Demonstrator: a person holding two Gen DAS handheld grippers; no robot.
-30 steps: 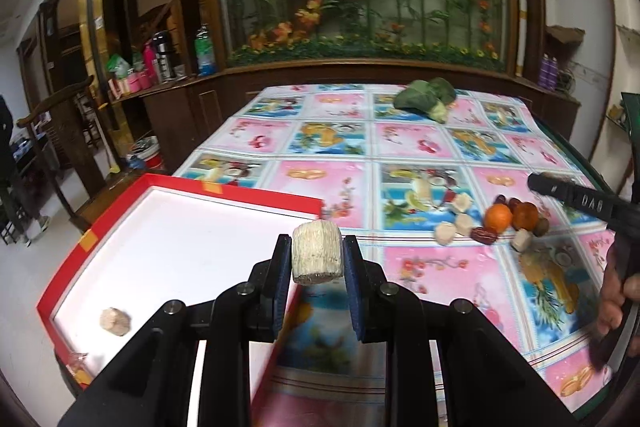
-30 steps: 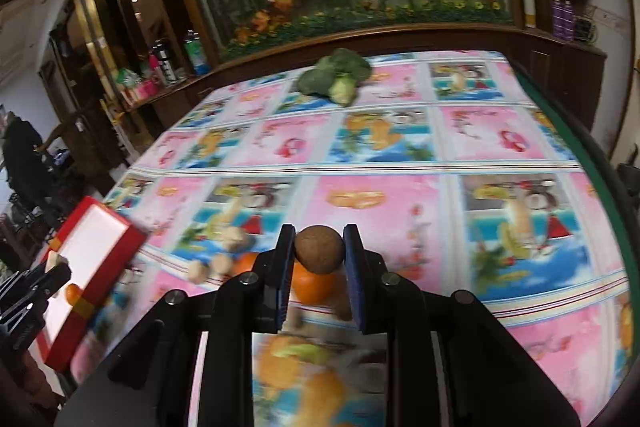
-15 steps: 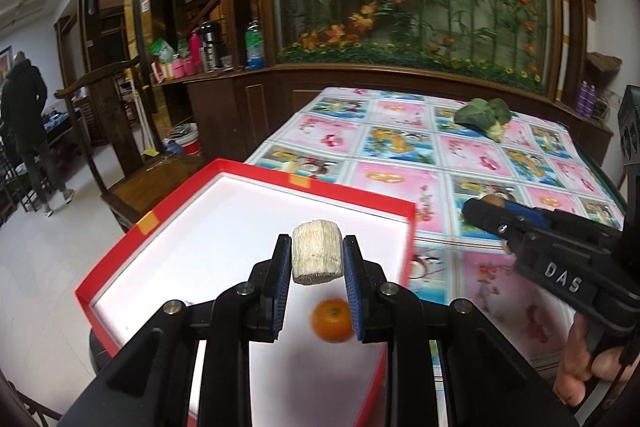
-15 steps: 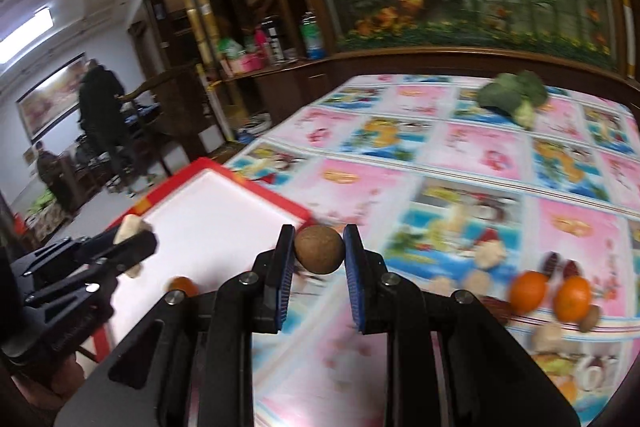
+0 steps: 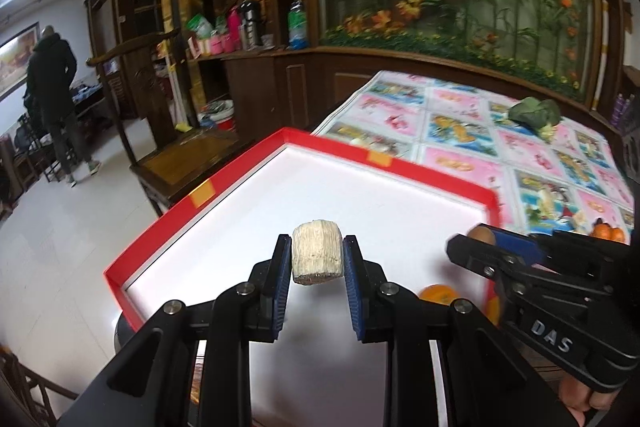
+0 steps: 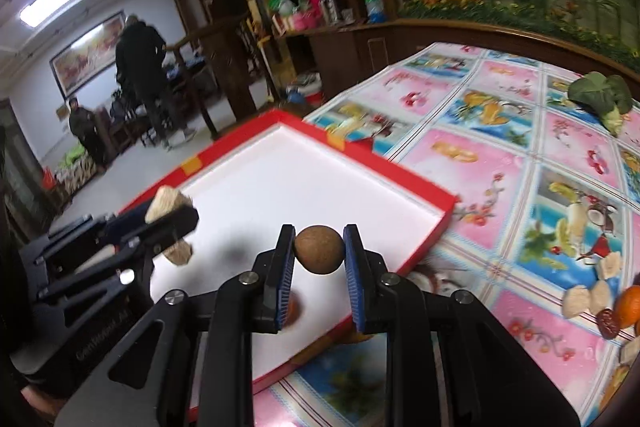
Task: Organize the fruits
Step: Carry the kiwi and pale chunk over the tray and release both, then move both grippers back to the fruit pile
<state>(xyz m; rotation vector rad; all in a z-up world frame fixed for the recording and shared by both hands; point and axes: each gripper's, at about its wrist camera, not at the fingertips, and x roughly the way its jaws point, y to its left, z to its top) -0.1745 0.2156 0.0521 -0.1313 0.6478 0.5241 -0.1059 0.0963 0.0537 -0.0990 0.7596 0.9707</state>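
Two grippers are hovering over my red-rimmed tray (image 5: 392,183): the left gripper (image 5: 317,259) is clenching a pale ridged chunk (image 5: 317,255), the right gripper (image 6: 319,250) a round brown fruit (image 6: 319,249). Loose fruits (image 6: 600,301) are lying at three o'clock on the tabletop (image 6: 500,155).

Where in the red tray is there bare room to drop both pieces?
Red tray: the white floor toward its far rim and far corner is bare. Crowded only near the grippers, where an orange lies. On the tablecloth, the fruit pile crowds the right edge.
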